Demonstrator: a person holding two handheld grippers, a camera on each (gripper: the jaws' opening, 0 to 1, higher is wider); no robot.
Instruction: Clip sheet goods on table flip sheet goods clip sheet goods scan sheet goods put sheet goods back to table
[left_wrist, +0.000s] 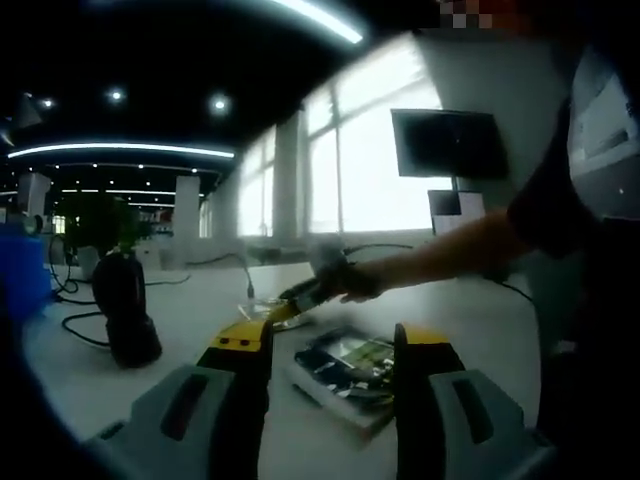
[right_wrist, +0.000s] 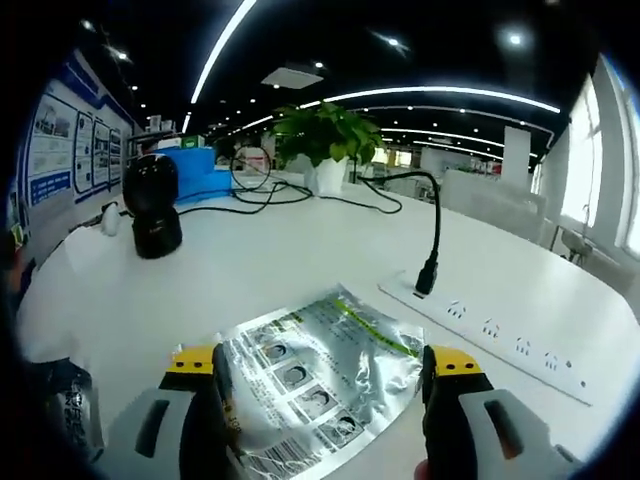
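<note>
In the right gripper view, the right gripper (right_wrist: 325, 400) stood wide apart, its jaws either side of a silvery sheet goods packet (right_wrist: 318, 372) lying on the white surface (right_wrist: 300, 250); contact could not be told. Beyond lay a power strip (right_wrist: 500, 335), a black scanner (right_wrist: 153, 205) and a potted plant (right_wrist: 325, 140). In the left gripper view, the left gripper (left_wrist: 335, 390) was also spread, a dark packet (left_wrist: 345, 370) between its jaws.

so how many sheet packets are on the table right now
2, maybe more hidden. A silver packet lies between the right tongs; a dark packet lies between the left tongs.
</note>
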